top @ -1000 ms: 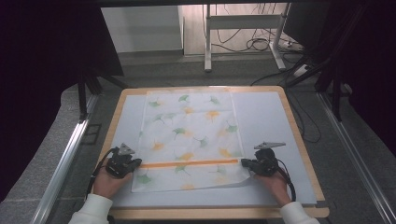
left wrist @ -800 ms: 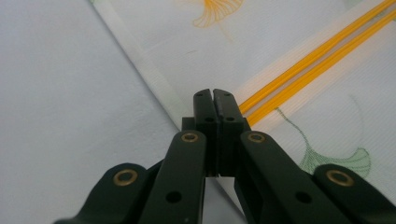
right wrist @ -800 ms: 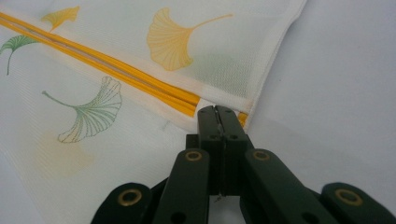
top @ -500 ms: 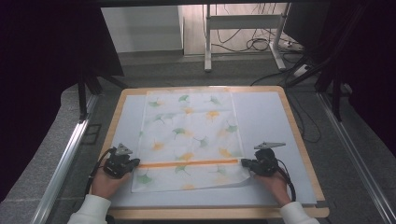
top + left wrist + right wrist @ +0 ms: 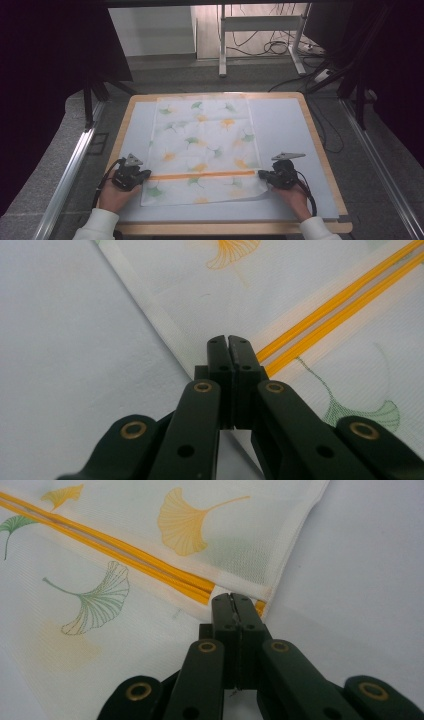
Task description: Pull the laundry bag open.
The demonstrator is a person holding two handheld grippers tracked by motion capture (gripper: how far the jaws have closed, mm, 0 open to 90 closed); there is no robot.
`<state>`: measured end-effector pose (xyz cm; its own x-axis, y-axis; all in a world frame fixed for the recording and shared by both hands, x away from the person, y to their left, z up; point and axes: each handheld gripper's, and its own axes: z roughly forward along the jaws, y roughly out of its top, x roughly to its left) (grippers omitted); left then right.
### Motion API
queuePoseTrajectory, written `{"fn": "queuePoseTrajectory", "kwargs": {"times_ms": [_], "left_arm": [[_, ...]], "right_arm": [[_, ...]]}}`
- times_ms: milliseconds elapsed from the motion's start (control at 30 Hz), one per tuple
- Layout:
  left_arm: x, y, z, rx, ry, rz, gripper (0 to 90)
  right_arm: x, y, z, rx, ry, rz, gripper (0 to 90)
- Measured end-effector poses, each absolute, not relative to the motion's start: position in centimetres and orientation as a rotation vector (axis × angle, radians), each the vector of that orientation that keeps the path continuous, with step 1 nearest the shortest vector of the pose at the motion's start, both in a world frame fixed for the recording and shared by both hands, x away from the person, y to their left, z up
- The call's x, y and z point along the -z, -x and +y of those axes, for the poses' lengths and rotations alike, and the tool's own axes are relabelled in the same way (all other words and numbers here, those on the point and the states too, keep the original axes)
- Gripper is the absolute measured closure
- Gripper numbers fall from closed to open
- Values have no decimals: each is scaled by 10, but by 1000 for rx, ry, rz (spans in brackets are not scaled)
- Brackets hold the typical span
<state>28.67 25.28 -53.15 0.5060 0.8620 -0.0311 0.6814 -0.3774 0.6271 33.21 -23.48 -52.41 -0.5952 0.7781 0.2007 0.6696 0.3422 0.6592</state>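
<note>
A white cloth (image 5: 205, 145) printed with green and yellow ginkgo leaves lies flat on the grey mat (image 5: 285, 125). An orange stripe (image 5: 202, 175) crosses it near the front. My left gripper (image 5: 146, 174) is shut on the cloth's left hem where the stripe ends; in the left gripper view its tips (image 5: 228, 340) meet over the hem of the cloth (image 5: 325, 300). At the right end of the stripe, my right gripper (image 5: 261, 174) is likewise shut on the edge. The right gripper view has the tips (image 5: 231, 598) pinching the cloth (image 5: 100, 605) at its slightly raised edge.
The mat sits on a board with a wooden rim (image 5: 320, 150). Bare mat flanks the cloth on both sides and in front. Beyond the board are dark panels, a metal stand's legs (image 5: 222, 55) and floor cables (image 5: 280, 47).
</note>
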Motion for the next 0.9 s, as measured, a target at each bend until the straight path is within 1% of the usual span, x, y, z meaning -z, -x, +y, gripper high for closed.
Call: {"fn": "queuePoseTrajectory", "kwargs": {"times_ms": [67,100,133,233,300,400,500,600,700,833,900], "left_arm": [[532,-287,252,-409,-2168,1245,888],[531,-286,252,-412,-2162,1239,856],[531,-286,252,-418,-2157,1237,804],[528,-286,251,-433,-2132,1228,742],[526,-285,251,-451,-2098,1232,699],[523,-286,253,-480,-2065,1236,602],[518,-285,259,-512,-2010,1250,576],[514,-284,266,-537,-1958,1261,530],[515,-284,273,-558,-1941,1272,504],[520,-287,283,-579,-1961,1299,482],[523,-288,289,-568,-1952,1324,477]], "right_arm": [[524,-332,-235,-1089,-1318,2446,895],[525,-331,-235,-1094,-1313,2446,895],[525,-331,-235,-1094,-1313,2446,895],[524,-330,-234,-1086,-1296,2447,884],[523,-330,-234,-1101,-1286,2460,800],[519,-325,-233,-1108,-1229,2459,691],[512,-322,-237,-1151,-1205,2411,632],[507,-321,-248,-1182,-1220,2346,561],[506,-321,-261,-1199,-1240,2302,496],[506,-321,-284,-1190,-1249,2240,471],[507,-323,-294,-1182,-1267,2216,466]]}}
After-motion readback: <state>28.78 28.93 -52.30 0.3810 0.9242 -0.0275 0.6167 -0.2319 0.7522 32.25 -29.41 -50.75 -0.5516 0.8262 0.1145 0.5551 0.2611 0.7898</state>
